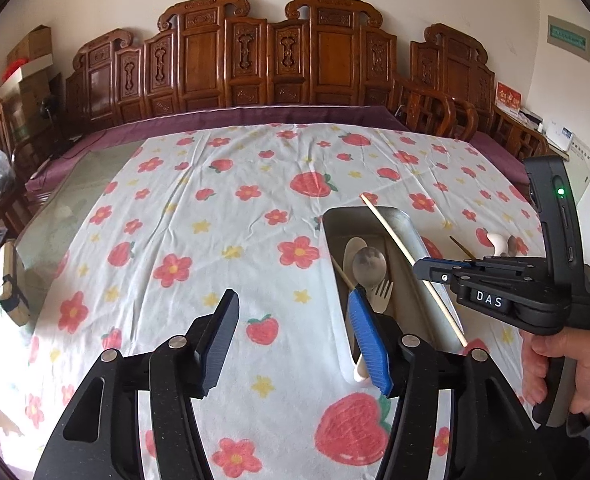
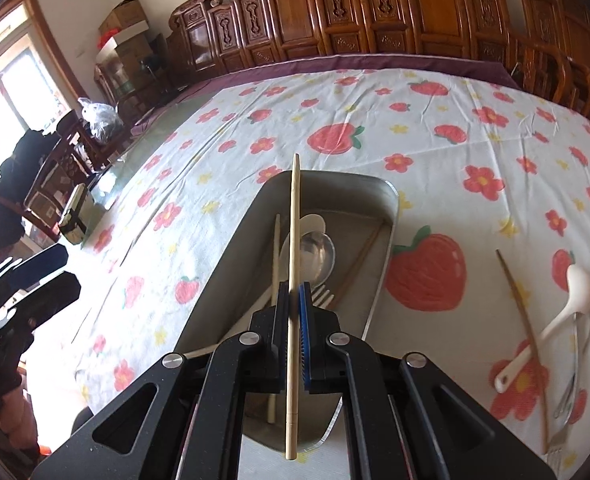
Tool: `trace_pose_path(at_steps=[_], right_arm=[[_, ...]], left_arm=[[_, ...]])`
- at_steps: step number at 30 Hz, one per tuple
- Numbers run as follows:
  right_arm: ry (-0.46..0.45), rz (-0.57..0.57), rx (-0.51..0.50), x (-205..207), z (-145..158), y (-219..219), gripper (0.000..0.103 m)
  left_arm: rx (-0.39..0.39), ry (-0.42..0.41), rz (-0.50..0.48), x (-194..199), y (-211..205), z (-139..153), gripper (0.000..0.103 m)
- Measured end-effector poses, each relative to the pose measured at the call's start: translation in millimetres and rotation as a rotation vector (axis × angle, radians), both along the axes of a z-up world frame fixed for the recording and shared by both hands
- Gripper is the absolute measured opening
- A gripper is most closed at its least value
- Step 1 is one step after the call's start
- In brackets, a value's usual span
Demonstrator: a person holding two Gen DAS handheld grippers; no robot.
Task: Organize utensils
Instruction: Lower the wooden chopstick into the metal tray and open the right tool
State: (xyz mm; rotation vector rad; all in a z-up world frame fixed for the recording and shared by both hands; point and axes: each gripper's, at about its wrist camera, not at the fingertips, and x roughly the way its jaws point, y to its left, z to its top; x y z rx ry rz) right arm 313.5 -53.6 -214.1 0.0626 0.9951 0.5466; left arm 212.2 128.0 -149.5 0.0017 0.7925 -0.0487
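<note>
A metal tray lies on the strawberry-print cloth and holds a steel spoon, a pale spoon, a fork and chopsticks. My right gripper is shut on a light wooden chopstick, held lengthwise above the tray. From the left wrist view, that right gripper hangs over the tray's right side with the chopstick slanting across it. My left gripper stands open over the cloth at the tray's left rim, with nothing between its fingers.
Loose on the cloth right of the tray lie a brown chopstick, a white ceramic spoon and a steel spoon and fork. A small box sits at the table's left edge. Carved wooden furniture lines the far side.
</note>
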Motion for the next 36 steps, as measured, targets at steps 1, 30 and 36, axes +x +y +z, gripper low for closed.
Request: trace_pose_path(at_steps=[1,30,36], right_arm=[[-0.003,-0.002,-0.006,0,0,1,0.006],[-0.186,0.003,-0.113,-42,34,-27,0.007],[-0.209,-0.010,-0.128,-51,41,-55,0.007]], left_arm=[[-0.004,-0.004,0.001,-1,1,0,0.066],[0.023,-0.046,-0.036,-12,-23,-1,0.095],[0.022,-0.032,-0.065,-12,-46,-8,0.095]])
